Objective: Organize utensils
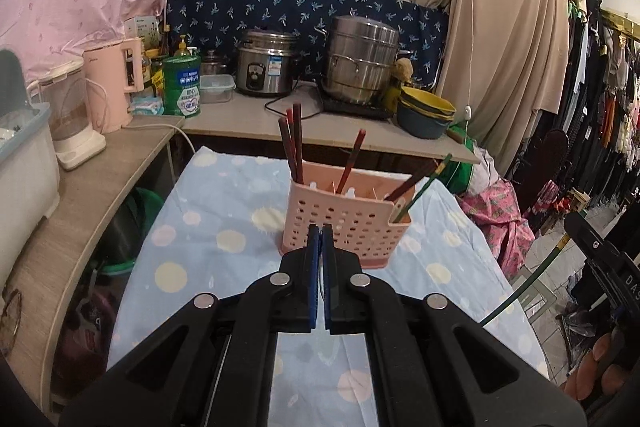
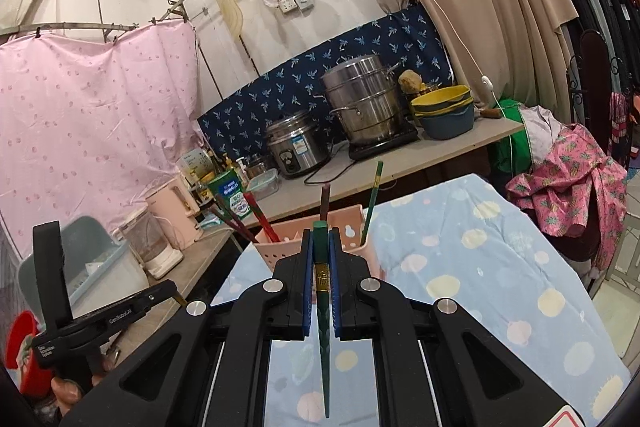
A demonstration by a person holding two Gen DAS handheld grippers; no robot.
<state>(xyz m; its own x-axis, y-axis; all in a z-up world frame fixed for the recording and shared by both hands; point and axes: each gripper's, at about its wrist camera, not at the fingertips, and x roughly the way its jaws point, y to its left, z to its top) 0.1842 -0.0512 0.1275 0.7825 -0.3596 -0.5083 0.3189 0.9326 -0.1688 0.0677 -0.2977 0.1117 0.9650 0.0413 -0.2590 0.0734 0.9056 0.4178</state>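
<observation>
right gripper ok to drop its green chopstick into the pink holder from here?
Probably yes. The right gripper is shut on the green chopstick, and the pink holder stands just ahead with its top open. Only the chopsticks leaning inside crowd the slots.

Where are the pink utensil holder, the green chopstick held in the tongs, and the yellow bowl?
pink utensil holder (image 1: 344,227): left wrist view, perforated front wall.
green chopstick (image 2: 321,247): right wrist view, shaft between the pads.
yellow bowl (image 1: 428,103): left wrist view, rim.

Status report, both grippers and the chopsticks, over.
Left gripper shut, empty. Right gripper shut on green chopstick. Pink utensil holder ahead, path unobstructed.
</observation>
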